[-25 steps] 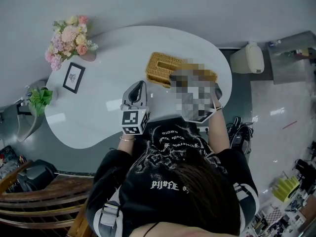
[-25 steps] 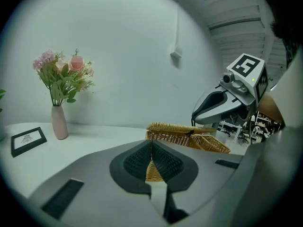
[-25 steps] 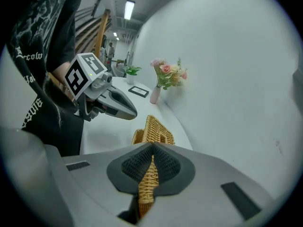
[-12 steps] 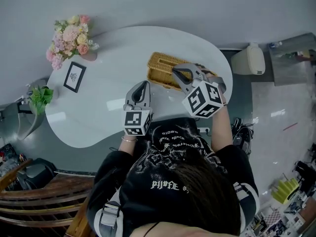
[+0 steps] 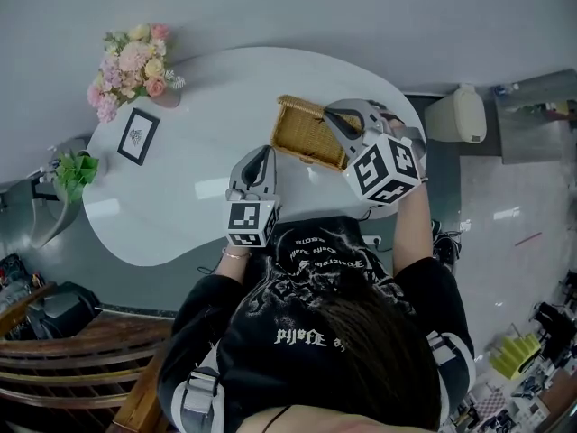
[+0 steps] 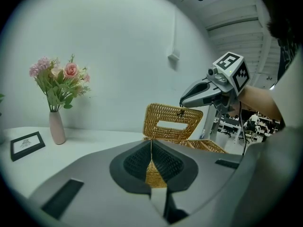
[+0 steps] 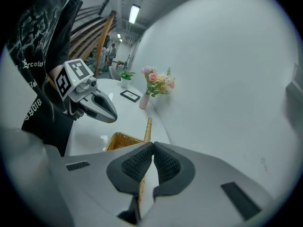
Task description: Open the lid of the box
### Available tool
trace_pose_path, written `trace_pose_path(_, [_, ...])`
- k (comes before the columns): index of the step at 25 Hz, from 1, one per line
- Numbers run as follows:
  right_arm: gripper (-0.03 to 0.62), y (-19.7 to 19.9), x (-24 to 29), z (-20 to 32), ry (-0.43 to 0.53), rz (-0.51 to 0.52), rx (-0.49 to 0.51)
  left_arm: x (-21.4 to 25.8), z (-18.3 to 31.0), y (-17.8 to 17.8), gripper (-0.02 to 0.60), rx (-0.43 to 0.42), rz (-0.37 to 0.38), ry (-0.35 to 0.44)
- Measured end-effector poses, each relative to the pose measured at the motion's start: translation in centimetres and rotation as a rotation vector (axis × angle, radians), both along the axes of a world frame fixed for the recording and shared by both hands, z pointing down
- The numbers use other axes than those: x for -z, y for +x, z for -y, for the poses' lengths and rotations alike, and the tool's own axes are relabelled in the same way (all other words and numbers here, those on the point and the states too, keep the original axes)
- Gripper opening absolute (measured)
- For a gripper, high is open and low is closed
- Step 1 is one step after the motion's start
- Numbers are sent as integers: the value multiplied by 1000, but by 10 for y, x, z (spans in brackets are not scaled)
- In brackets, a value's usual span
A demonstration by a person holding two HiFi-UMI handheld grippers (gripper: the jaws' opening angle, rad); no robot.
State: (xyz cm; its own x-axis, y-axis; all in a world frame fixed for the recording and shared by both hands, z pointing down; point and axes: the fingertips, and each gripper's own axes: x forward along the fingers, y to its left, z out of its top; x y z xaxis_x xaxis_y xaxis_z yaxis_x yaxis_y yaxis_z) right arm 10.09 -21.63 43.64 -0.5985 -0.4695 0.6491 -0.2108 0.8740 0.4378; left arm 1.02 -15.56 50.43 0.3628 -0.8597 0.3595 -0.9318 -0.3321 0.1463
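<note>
Standing nearly upright, the lid point(image 6: 155, 122) runs along the box point(image 6: 208, 146).

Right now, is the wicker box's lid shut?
No, the lid stands raised above the open box, its top edge pinched by the right gripper.

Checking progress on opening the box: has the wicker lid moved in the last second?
Yes. The lid has swung up off the box, pulled by the right tool toward the table's right edge.
</note>
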Motion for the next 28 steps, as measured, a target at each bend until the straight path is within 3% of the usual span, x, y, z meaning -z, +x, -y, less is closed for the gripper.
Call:
trace_pose_path(13, [34,13,8,31,41,-65,14,-3,8,3,25,9,1,-12])
trace_pose_path(28, [34,26,2,68,-10,-99,55,-15,16,7,25,-3,2,-54])
